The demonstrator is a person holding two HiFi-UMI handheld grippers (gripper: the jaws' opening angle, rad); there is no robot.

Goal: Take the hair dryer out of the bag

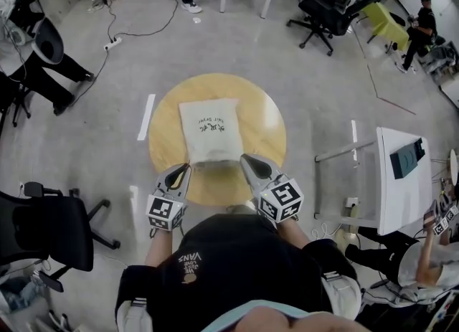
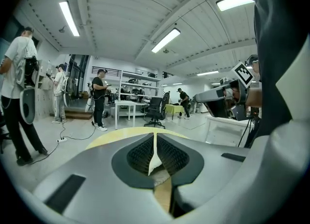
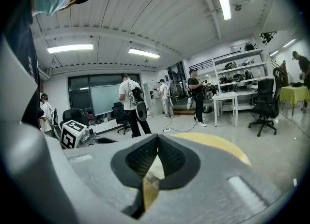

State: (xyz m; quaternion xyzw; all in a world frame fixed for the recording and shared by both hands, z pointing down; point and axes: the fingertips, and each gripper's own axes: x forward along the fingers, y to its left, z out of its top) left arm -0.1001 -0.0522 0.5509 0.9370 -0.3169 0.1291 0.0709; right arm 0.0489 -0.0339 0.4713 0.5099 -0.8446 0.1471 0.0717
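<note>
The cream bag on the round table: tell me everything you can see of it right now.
The cream fabric bag lies flat on the round yellow wooden table, roughly rectangular, soft, slightly wrinkled, with small dark print near its middle. Its near edge faces the person; the left gripper and right gripper are shut on that edge's corners. No hair dryer shows.
</note>
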